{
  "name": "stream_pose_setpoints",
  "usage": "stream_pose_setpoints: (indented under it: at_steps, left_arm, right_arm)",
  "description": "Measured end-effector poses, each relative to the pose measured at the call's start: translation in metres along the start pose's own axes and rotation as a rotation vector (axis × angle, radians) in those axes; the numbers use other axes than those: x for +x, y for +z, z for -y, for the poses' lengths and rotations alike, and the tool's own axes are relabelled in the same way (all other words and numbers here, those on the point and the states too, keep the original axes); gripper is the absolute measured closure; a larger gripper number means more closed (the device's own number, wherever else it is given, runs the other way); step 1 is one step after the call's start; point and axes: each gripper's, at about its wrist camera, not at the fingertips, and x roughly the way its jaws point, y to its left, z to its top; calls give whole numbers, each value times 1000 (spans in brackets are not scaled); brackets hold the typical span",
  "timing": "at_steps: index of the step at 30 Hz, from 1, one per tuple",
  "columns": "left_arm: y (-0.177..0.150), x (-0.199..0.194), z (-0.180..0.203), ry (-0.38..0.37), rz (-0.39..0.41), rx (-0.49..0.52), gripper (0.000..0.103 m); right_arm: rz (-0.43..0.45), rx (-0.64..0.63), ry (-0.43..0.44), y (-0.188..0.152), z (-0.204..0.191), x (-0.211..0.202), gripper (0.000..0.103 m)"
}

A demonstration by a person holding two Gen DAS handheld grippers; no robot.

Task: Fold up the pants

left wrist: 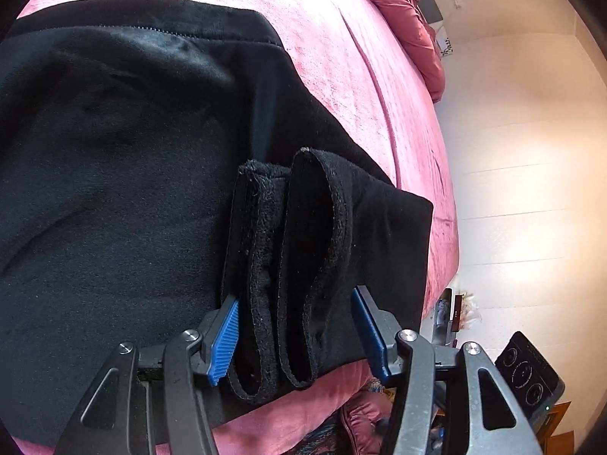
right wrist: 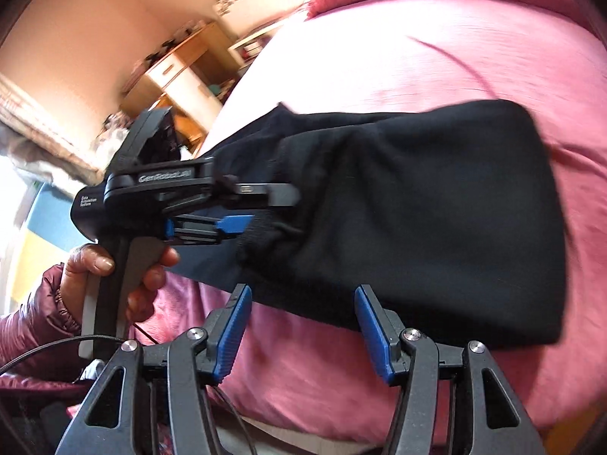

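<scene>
Soft black fleece pants [right wrist: 436, 208] lying folded and thick on the fuzzy pink bed blanket [right wrist: 474, 57], middle of the frame. Two open leg cuffs [left wrist: 288, 273] bunched low in the left view, between the left gripper [left wrist: 296, 326] jaws, not squeezed. Right gripper [right wrist: 303, 326] jaws wide apart, holding nothing, just over the blanket at the bottom.

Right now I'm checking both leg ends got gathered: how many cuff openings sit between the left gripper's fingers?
2. One cuff lies against the left blue pad, the other cuff beside it toward the right pad, both between the left gripper fingers. Further layers may be hidden.
</scene>
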Motion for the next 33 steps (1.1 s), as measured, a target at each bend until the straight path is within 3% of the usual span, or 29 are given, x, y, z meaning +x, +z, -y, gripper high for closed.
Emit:
stream_pose_setpoints:
  at_steps: [4,6,8,11,19,21,22,23,26,28,31,33]
  left_arm:
    - [5,15,16,30,-2,21,50]
    - [6,21,26,65,-8,52,84]
    - [7,22,34,67,-15,82,86]
    - [9,9,46,8,14,107,88]
    - [19,-35,85,-187,72,150,89]
    - [18,-39,92,-222,76,165,89]
    - [17,-41,93,-228,82,169,89]
    - [17,-44,92,-220,91,176,90]
    - [10,-33,80,-161,78,157,91]
    - [8,-23,59,-55,71,144,91]
    - [6,-4,18,38,27,57,92]
    - [-2,9,3,20,21,20,91]
  right_arm:
    - [43,116,-113,-21,40,-41,45]
    - [52,178,-186,-32,62,-52,45]
    - [40,238,-252,-45,90,-63,45]
    - [17,271,-298,-52,111,-61,45]
    - [37,228,-361,-29,108,-31,45]
    - [92,269,-389,-22,109,-29,49]
    - [122,305,-400,-17,110,-25,67]
    - [125,336,-409,-16,115,-25,83]
    - [77,370,-420,-19,124,-14,86]
    - [43,343,-429,-19,123,-5,86]
    - [21,325,-428,-17,120,4,85]
    - [17,319,-425,-17,116,8,85]
